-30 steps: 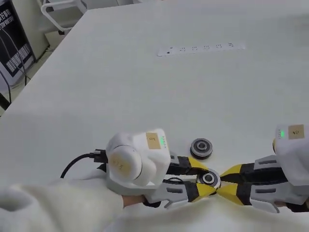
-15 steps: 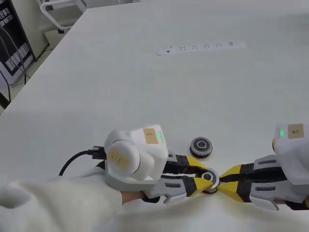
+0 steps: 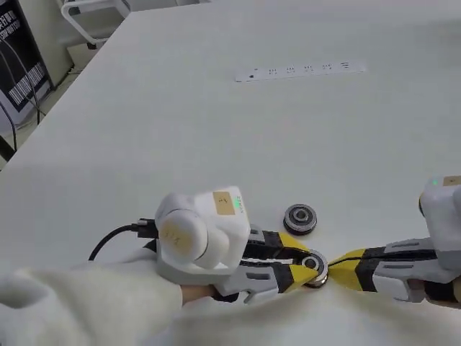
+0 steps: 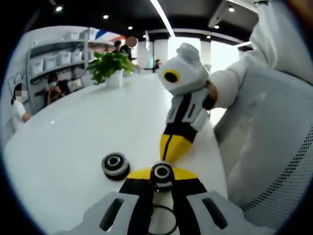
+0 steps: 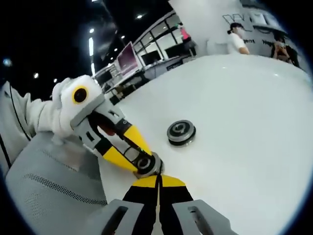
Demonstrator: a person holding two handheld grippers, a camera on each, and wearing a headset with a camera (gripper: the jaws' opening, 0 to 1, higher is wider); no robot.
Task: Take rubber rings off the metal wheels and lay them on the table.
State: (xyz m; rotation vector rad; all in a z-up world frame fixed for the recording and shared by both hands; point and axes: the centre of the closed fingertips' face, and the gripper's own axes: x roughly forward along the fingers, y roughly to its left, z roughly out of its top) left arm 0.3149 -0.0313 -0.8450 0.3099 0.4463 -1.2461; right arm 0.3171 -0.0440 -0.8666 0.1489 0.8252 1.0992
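A small metal wheel [image 3: 313, 264] with a black rubber ring is held just above the white table [image 3: 216, 130] near its front edge. My left gripper [image 3: 308, 265] is shut on this wheel [image 4: 162, 173], one yellow jaw on each side. From the right, my right gripper [image 3: 330, 264] meets it tip to tip, its jaws shut and pinched at the wheel's rim [image 5: 146, 164], where the ring sits. A second ringed wheel [image 3: 300, 218] lies flat on the table just beyond; it is the wheel [image 4: 116, 165] left of my left jaws and the wheel [image 5: 181, 132] beyond my right gripper [image 5: 157, 178].
A white power strip [image 3: 299, 71] lies across the far part of the table. A black cable [image 3: 115, 241] trails left from the left gripper. A white sleeve [image 3: 79, 306] covers the near edge. A chair [image 3: 90, 14] stands off the table's far left corner.
The right gripper's jaws, spread around the wheel before, have come together at its rim, and its body has drawn back to the right. The left gripper shifted slightly left while holding the wheel.
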